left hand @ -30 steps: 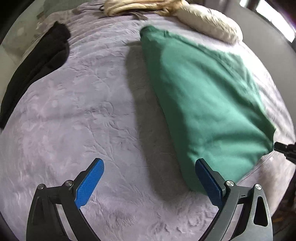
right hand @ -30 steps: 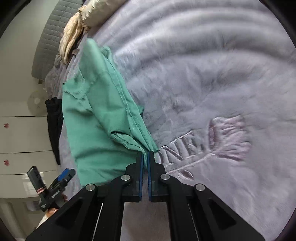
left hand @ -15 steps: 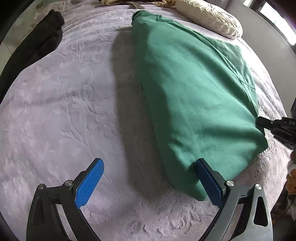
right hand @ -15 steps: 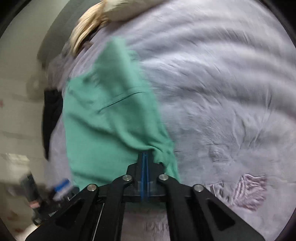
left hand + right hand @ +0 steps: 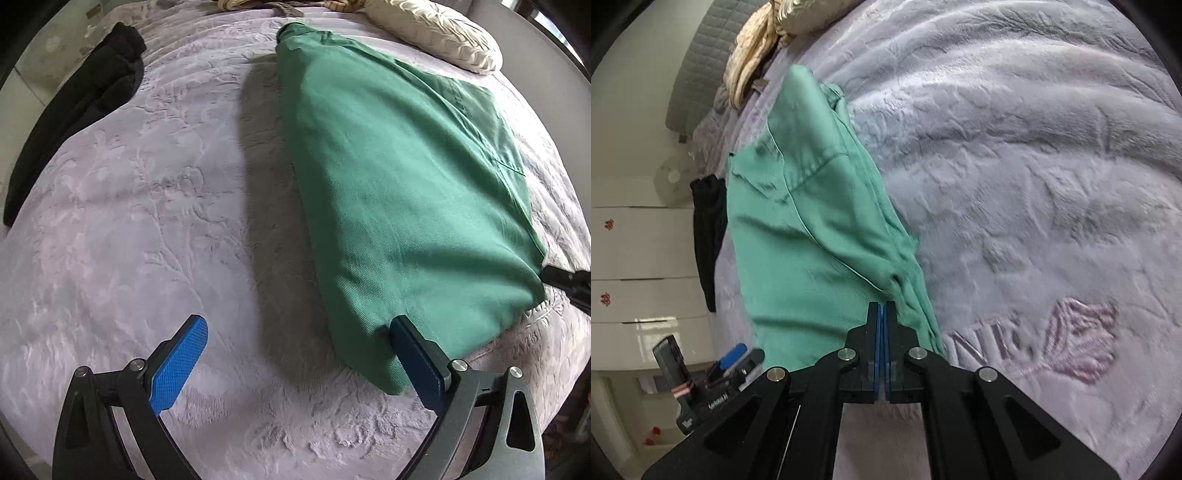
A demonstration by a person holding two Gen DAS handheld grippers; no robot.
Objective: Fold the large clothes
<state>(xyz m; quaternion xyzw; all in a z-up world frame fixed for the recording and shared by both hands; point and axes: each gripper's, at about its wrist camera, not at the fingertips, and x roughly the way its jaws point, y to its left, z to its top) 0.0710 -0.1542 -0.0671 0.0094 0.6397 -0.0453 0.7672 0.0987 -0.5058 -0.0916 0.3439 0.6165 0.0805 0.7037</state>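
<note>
A large green garment (image 5: 406, 192) lies partly raised over the lavender blanket (image 5: 147, 221), casting a shadow to its left. My left gripper (image 5: 298, 326) is open above the blanket; its right finger (image 5: 413, 350) rests against the garment's near corner, and nothing sits between the pads. My right gripper (image 5: 881, 306) pinches the garment's (image 5: 812, 240) hem at its tips; its jaws are just starting to open with the cloth still between them. Its black tip (image 5: 565, 280) shows at the garment's right corner. The left gripper (image 5: 735, 360) appears at lower left in the right wrist view.
A black garment (image 5: 74, 110) lies along the bed's left side. A cream pillow (image 5: 436, 33) and a beige bundle (image 5: 750, 62) sit at the head. Embroidered lettering (image 5: 1071, 336) marks the blanket. White drawers (image 5: 635, 258) stand beyond the bed.
The green garment has come nearer and spread wider in the left wrist view. The right gripper kept its pinch on the hem while the cloth swung in its view.
</note>
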